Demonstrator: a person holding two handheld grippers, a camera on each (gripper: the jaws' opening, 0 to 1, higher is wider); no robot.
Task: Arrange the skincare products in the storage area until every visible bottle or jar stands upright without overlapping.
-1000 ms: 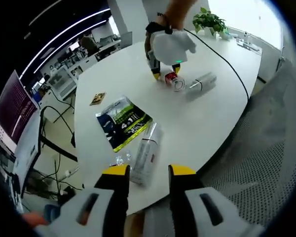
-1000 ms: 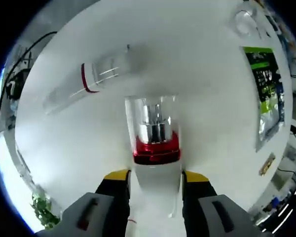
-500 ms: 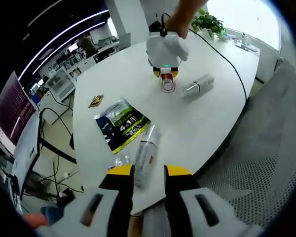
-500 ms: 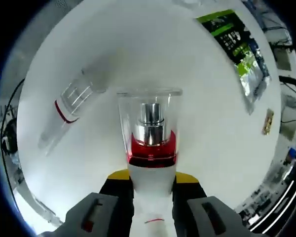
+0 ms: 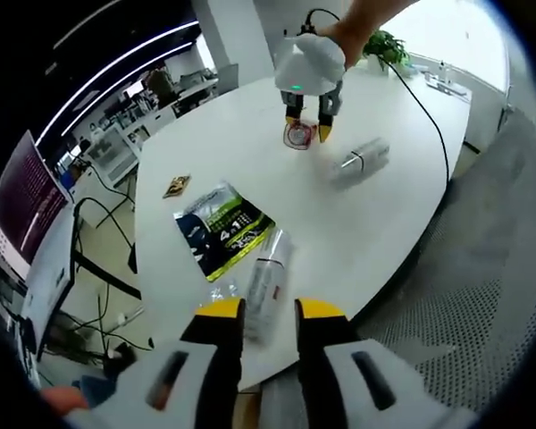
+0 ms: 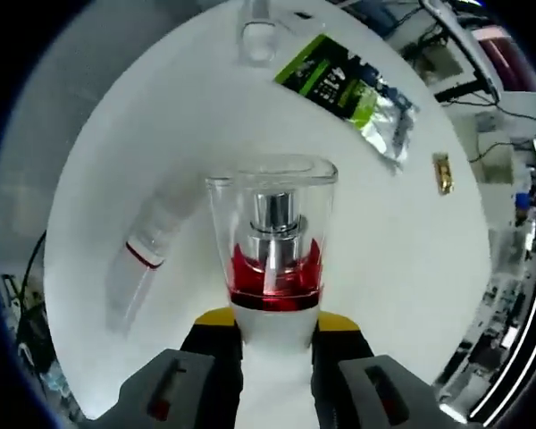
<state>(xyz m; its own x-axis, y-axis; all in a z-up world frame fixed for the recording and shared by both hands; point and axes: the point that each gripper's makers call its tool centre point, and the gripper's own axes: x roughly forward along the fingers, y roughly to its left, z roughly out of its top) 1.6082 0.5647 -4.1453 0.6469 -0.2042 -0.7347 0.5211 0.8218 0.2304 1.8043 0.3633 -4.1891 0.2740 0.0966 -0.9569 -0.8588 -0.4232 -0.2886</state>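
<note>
Landmark: green sachet (image 5: pixel 223 228), lying flat on the round white table (image 5: pixel 384 223).

Right claw (image 6: pixel 272 326): jaws were closed on the white body of the pump bottle (image 6: pixel 270 250); red collar, silver pump and clear cap projected forward past the jaw tips. In the left gripper view the right claw (image 5: pixel 307 125) hung over the table on the far side of the sachet, bottle (image 5: pixel 299 134) between its jaws.

Key relation: the bottle's long axis ran along the claw's own line, cap away from the hand. Whether the base touched the table could not be told.

Left claw (image 5: pixel 257 313): jaws were narrowly parted and held nothing; it hovered at the table edge on the near side of the sachet.

Clear tube (image 5: pixel 266 279): lay on its side just beside the sachet, directly ahead of the left claw, long axis roughly in line with the jaws. The left claw was the nearer one.

Red-banded bottle (image 6: pixel 147 255): lay on its side beyond the sachet, near the held bottle, apart from it; also seen at (image 5: pixel 359 158).

Small card (image 5: pixel 176 185): flat, beside the sachet, toward the table's other edge.

Open room: bare table lay around the held bottle; judged ample for standing it without overlap. The tube lay close to the table edge, a roll-off risk.
</note>
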